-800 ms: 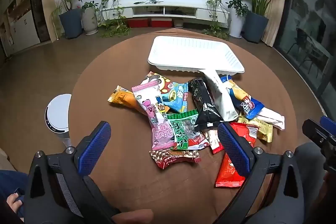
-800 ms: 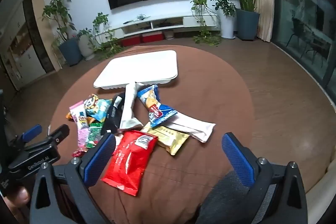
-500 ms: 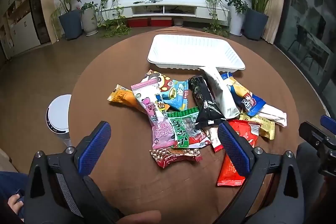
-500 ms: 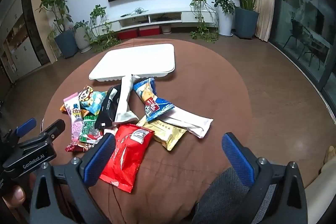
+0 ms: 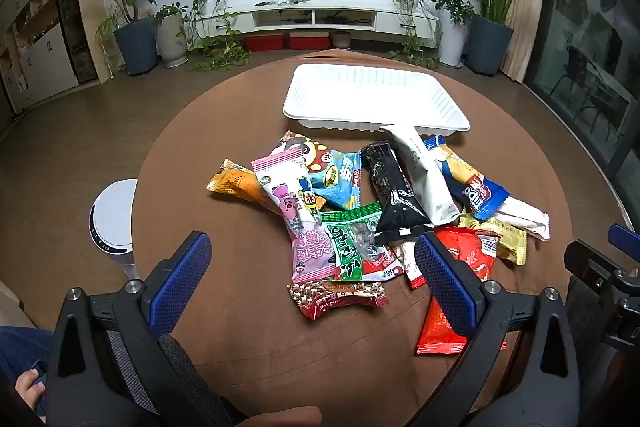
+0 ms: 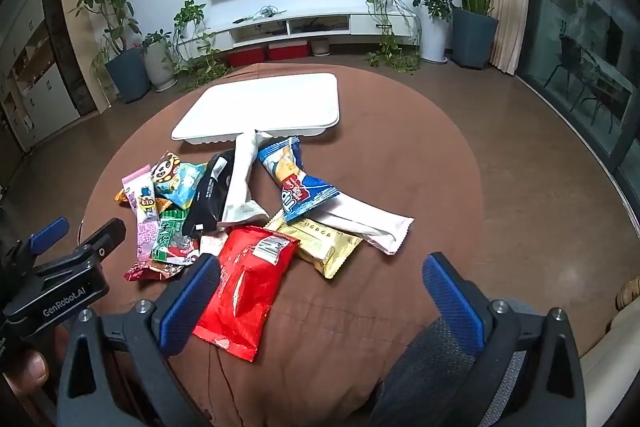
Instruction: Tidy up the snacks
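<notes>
1. The snacks lie in a loose overlapping pile on the round brown tabletop (image 5: pixel 224 311), just in front of the white tray (image 5: pixel 374 99), which holds nothing; one white packet (image 5: pixel 420 171) leans against the tray's near rim
2. The left hand-held gripper (image 5: pixel 312 283) hovers released over the near left of the pile, its blue pads wide apart and gripping nothing
3. The right hand-held gripper (image 6: pixel 320 295) hangs likewise released above the near right, with the red packet (image 6: pixel 248 287) just beside its left pad
4. Judging by the bare tray, sorting has not yet begun; this is the approach before a first pick
5. The next move likely calls for choosing a packet on top, such as the red one or the brown wrapper (image 5: pixel 340 299) at the near edge, lowering the open jaws around it and closing on a flat foil edge
6. The risk is that the slick, overlapping wrappers drag neighbours along, so lift cleanly before carrying to the tray
</notes>
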`<move>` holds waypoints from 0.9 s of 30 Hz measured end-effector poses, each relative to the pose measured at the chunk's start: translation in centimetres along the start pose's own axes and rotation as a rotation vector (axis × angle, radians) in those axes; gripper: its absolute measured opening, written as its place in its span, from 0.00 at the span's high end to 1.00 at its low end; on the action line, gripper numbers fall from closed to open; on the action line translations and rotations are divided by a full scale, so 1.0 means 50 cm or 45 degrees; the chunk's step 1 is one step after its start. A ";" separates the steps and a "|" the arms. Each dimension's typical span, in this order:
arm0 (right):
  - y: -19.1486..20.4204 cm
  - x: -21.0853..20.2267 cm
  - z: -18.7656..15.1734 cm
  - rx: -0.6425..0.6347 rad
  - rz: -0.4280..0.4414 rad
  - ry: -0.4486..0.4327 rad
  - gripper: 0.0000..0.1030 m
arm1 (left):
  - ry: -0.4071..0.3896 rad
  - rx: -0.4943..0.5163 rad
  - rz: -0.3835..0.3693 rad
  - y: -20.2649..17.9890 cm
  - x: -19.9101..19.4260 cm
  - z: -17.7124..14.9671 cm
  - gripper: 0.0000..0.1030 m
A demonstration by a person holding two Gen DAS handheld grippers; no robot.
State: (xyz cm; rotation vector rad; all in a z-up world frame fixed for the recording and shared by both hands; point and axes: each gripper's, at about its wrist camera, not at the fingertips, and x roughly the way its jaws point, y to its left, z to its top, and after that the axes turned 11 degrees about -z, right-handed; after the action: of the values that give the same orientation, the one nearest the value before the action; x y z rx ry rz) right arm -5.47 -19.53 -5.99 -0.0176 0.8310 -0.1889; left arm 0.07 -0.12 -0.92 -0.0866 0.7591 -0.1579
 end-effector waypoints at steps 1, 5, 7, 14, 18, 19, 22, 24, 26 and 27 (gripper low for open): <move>0.001 0.000 0.000 0.000 0.000 0.001 0.00 | 0.000 0.000 0.002 -0.001 0.000 0.000 0.00; 0.002 0.002 -0.001 -0.003 0.002 0.008 0.00 | 0.004 -0.002 0.002 0.005 0.005 -0.003 0.00; 0.002 0.001 -0.001 -0.003 0.003 0.008 0.00 | 0.004 0.000 0.003 0.003 0.006 -0.003 0.00; 0.002 0.001 -0.001 -0.003 0.002 0.009 0.00 | 0.007 0.002 0.003 0.005 0.009 -0.007 0.00; 0.002 0.001 -0.001 -0.004 0.004 0.009 0.00 | 0.007 0.001 0.006 0.003 0.009 -0.007 0.00; 0.002 0.001 -0.001 -0.005 0.004 0.009 0.00 | 0.008 0.001 0.006 0.003 0.010 -0.008 0.00; 0.002 0.001 -0.001 -0.003 0.006 0.008 0.00 | 0.009 0.001 0.004 0.004 0.012 -0.012 0.00; 0.002 0.001 -0.001 -0.002 0.007 0.008 0.00 | 0.010 0.001 0.006 0.003 0.011 -0.010 0.00; 0.003 0.003 -0.002 -0.004 0.009 0.008 0.00 | 0.009 0.001 0.006 0.003 0.012 -0.011 0.00; 0.004 0.003 -0.002 -0.003 0.009 0.008 0.00 | 0.010 0.001 0.007 0.002 0.012 -0.010 0.00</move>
State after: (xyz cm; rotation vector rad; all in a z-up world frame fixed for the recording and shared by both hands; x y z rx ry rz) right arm -5.41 -19.35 -6.21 -0.0162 0.8373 -0.1813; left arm 0.16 -0.12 -1.68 -0.0835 0.7673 -0.1532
